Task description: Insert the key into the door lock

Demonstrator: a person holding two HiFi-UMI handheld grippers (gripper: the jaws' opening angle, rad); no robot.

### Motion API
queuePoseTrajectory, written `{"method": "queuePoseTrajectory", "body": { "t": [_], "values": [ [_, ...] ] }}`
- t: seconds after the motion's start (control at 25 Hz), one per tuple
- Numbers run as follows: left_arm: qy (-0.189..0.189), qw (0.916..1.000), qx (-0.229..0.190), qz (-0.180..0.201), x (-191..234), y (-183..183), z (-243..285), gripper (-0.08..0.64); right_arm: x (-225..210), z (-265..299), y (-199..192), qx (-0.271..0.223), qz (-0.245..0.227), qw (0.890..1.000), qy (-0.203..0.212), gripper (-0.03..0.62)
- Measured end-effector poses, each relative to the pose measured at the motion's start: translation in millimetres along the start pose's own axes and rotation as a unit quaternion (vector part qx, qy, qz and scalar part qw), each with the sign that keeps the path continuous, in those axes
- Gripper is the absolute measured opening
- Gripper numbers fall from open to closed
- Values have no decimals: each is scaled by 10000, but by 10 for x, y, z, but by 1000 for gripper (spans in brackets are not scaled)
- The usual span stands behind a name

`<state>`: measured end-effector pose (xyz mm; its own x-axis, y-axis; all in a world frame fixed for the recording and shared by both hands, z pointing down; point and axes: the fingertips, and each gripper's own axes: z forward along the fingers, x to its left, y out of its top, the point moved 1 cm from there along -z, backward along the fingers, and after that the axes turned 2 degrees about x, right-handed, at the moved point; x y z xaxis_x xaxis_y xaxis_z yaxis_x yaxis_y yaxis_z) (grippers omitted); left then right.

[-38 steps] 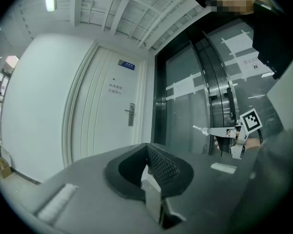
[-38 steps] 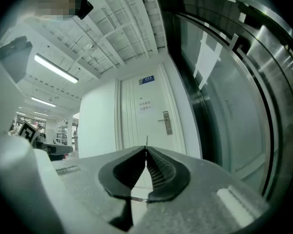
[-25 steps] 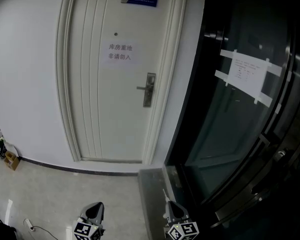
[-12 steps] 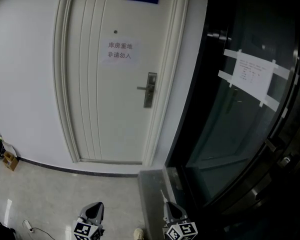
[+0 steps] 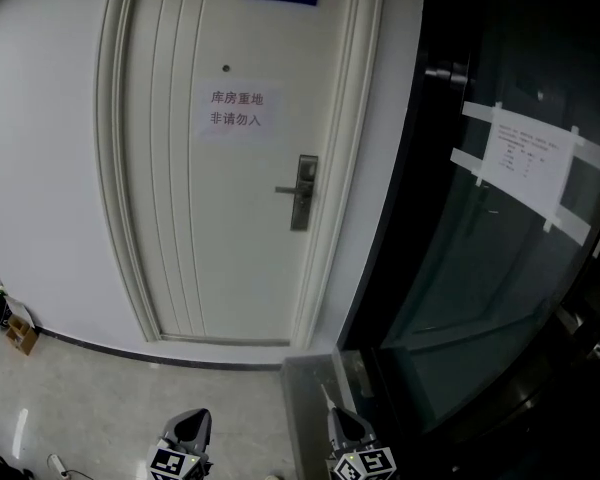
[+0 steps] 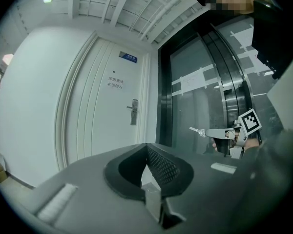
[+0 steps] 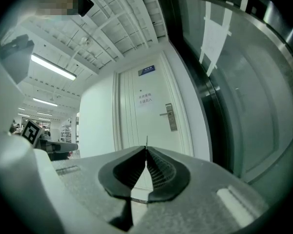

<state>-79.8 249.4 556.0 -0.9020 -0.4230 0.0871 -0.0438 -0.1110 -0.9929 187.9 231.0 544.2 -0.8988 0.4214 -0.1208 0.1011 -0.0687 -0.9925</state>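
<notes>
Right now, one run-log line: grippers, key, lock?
right gripper: jaws shut on key | left gripper: jaws shut, empty | door lock: ahead, key not yet inserted | door: closed

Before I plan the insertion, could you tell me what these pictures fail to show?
- Keyhole on the lock plate: too small in every view.
- Most of the right gripper: cut off by head view's bottom edge.
- Teeth of the key: edge-on in right gripper view, tiny elsewhere.
- Print on the taped notice: too small.
</notes>
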Motion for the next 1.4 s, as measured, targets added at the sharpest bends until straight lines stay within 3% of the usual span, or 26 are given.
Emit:
{"method": "queuePoseTrajectory", "body": {
  "t": [0.84,1.4],
  "values": [
    [244,9997,-53,41,326,266,1583,3,-1005,1393,194,22,-20,9995,309,11],
    [195,9997,3,114,601,372,2243,3,-1280,2028,224,-39,55,9995,312,11]
  ]
}}
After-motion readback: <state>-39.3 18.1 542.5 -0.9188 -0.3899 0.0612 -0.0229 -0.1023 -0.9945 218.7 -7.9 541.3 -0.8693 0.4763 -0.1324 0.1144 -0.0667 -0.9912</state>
